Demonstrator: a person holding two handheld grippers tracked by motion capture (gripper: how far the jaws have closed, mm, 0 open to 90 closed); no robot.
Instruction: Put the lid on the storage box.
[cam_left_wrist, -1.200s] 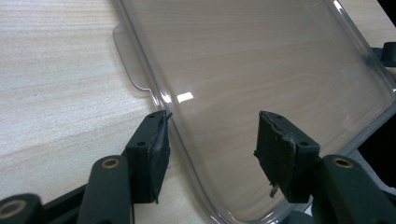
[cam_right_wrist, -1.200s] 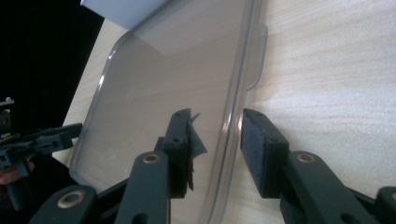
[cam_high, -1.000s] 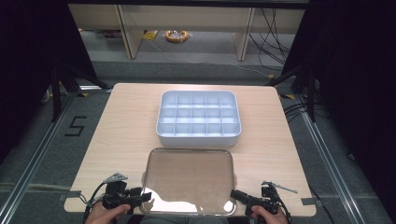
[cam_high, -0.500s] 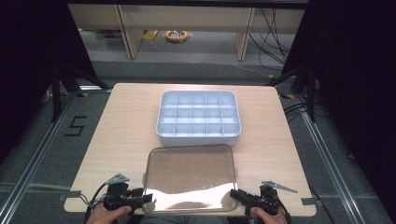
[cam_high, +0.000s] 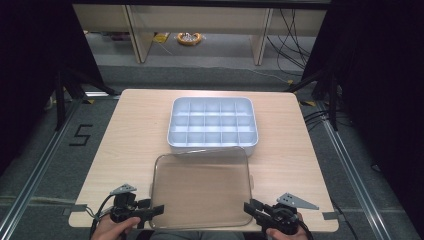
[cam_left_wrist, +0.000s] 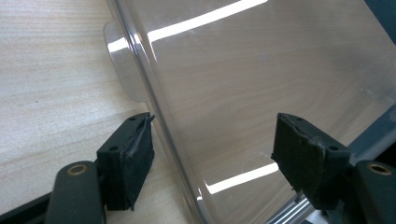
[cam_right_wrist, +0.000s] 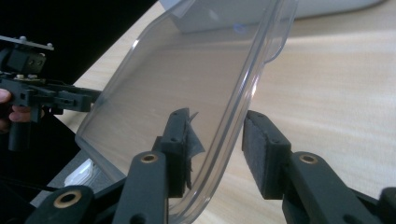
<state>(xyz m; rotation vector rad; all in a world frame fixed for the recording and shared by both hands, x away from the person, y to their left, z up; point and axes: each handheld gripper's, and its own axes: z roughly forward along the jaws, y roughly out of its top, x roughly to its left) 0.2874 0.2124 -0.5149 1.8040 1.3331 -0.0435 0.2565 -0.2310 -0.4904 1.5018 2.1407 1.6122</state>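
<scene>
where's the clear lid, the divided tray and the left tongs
clear lid (cam_high: 200, 192), high view, middle of its panel
divided tray (cam_high: 172, 132), high view, left rim
left tongs (cam_high: 152, 209), high view, between the tips

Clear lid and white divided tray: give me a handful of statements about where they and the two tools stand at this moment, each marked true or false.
1. The clear lid sits closed on the white divided tray. False: it is off the tray, on the near side of the table.
2. The tray's compartments look empty. True.
3. The right tool has its jaws on either side of the lid's rim, not closed on it. True.
4. The left tool is shut tight with nothing between its jaws. False: its jaws are wide apart around the lid's edge.
5. The tray hangs over the table's edge. False: it rests fully on the table.
</scene>
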